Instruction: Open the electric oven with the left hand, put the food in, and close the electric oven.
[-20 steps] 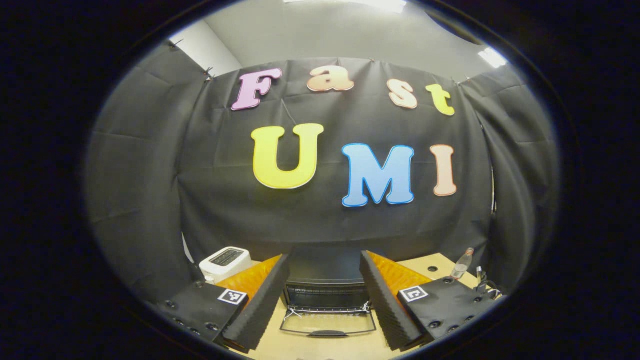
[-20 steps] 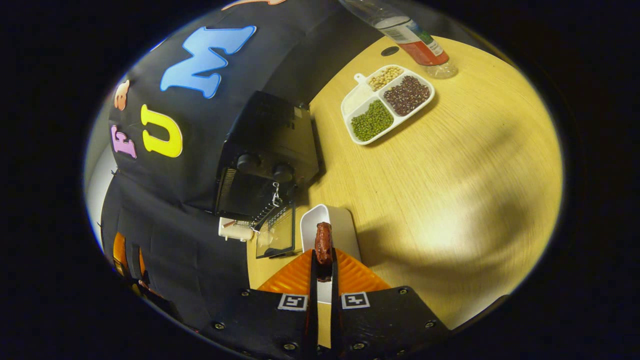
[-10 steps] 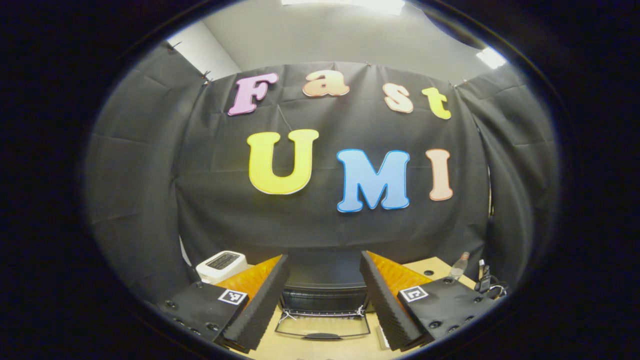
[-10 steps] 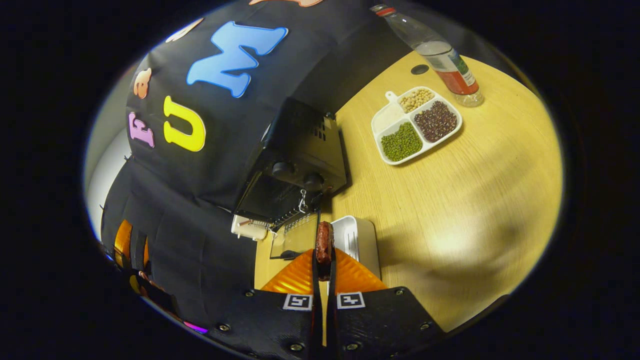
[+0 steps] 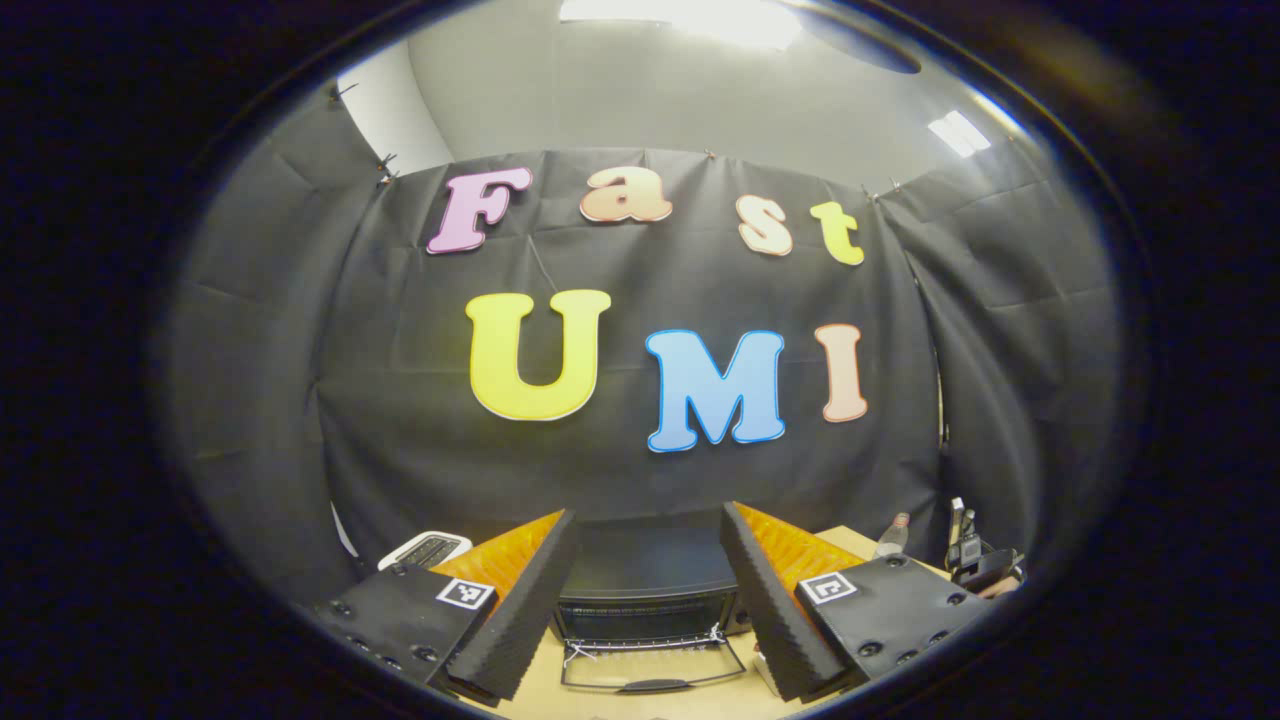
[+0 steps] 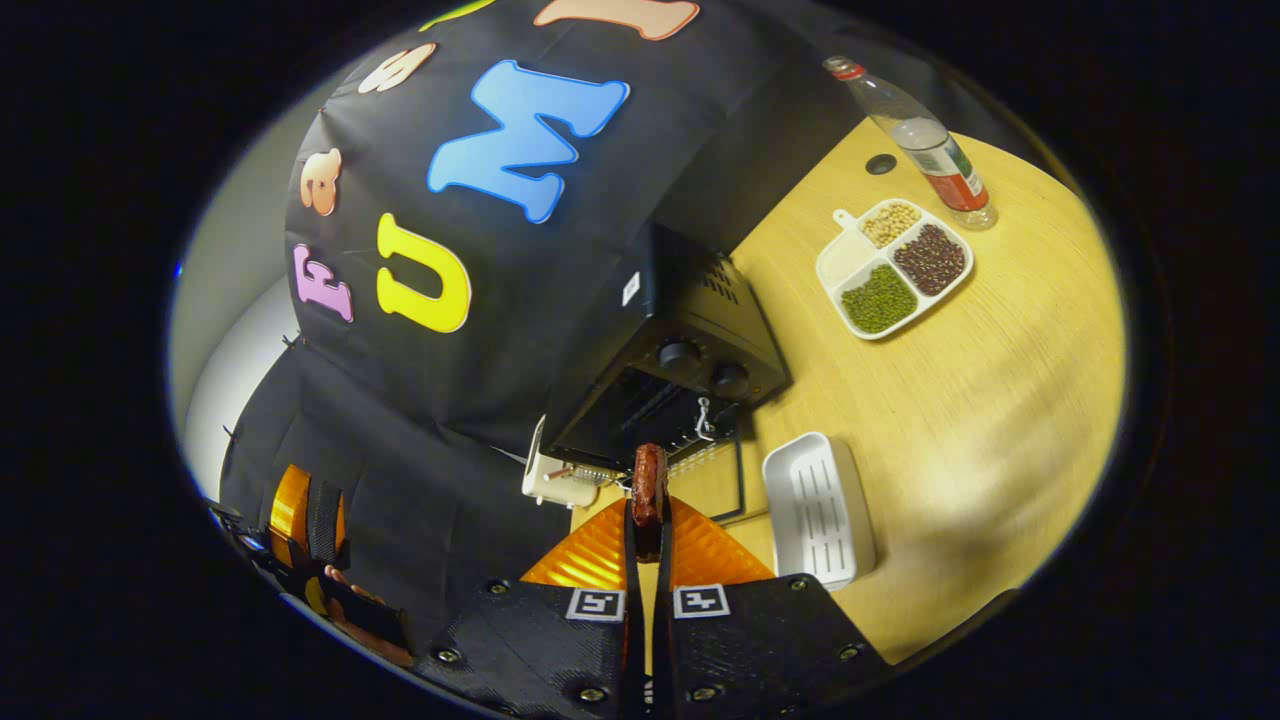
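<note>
Food (image 6: 648,480), pinched edge-on by our right gripper (image 6: 648,530) before the open oven (image 6: 665,385), could slip or strike the door (image 6: 705,478) if tilted, while our left gripper (image 5: 648,600) hangs spread and empty.

No text, brand or number can be made out anywhere. The bottle (image 6: 930,140) at the far edge of the table carries a label with a red band, but its print is too small to read. A small white sticker (image 6: 630,288) sits on the side of the electric oven (image 6: 680,350), its marks illegible. The gripper bodies bear square black-and-white coded markers (image 6: 595,604), not writing
</note>
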A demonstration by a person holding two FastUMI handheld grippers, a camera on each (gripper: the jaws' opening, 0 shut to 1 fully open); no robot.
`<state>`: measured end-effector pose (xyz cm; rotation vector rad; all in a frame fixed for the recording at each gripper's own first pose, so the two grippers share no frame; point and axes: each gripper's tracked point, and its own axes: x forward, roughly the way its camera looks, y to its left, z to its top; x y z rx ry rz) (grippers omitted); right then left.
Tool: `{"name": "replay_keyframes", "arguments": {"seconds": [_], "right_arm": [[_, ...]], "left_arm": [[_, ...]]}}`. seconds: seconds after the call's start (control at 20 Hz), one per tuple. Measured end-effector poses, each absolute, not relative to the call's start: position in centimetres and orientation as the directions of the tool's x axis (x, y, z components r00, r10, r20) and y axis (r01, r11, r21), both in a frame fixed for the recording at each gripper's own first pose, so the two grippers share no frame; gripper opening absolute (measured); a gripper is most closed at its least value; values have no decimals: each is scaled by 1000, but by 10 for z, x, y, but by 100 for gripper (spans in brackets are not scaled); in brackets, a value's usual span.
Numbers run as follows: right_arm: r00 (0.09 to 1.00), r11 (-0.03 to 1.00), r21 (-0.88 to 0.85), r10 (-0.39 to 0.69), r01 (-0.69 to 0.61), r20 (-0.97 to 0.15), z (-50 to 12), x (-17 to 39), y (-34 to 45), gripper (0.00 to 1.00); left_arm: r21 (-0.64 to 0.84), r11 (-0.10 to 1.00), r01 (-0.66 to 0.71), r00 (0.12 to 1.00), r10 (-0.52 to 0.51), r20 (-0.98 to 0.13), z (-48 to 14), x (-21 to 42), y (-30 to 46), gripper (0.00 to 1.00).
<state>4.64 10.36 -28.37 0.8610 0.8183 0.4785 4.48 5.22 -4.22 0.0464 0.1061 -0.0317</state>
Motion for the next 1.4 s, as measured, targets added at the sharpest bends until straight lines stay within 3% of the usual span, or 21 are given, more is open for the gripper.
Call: {"name": "replay_keyframes", "arguments": {"seconds": [0.55,0.65,0.75,1.25,1.3,1.4], "right_arm": [[637,546,829,682,-118,-359,-251,63,186,4],[648,548,830,670,-102,-363,-256,69,197,4],[662,542,836,657,-84,-359,-260,79,206,4],[696,524,849,587,64,-415,-333,143,249,4],[703,515,853,577,80,-415,-339,148,255,4],[718,489,863,556,125,-419,-352,159,261,4]], "left_arm": [[14,1000,24,990,-22,-140,-53,17,137,99],[15,1000,7,990,-5,-140,-51,13,153,91],[17,1000,-9,989,12,-145,-51,10,167,99],[37,997,-65,976,71,-204,-66,-6,208,99],[37,997,-70,975,76,-208,-66,-6,212,95],[43,996,-80,973,88,-212,-66,-7,219,99]]}}
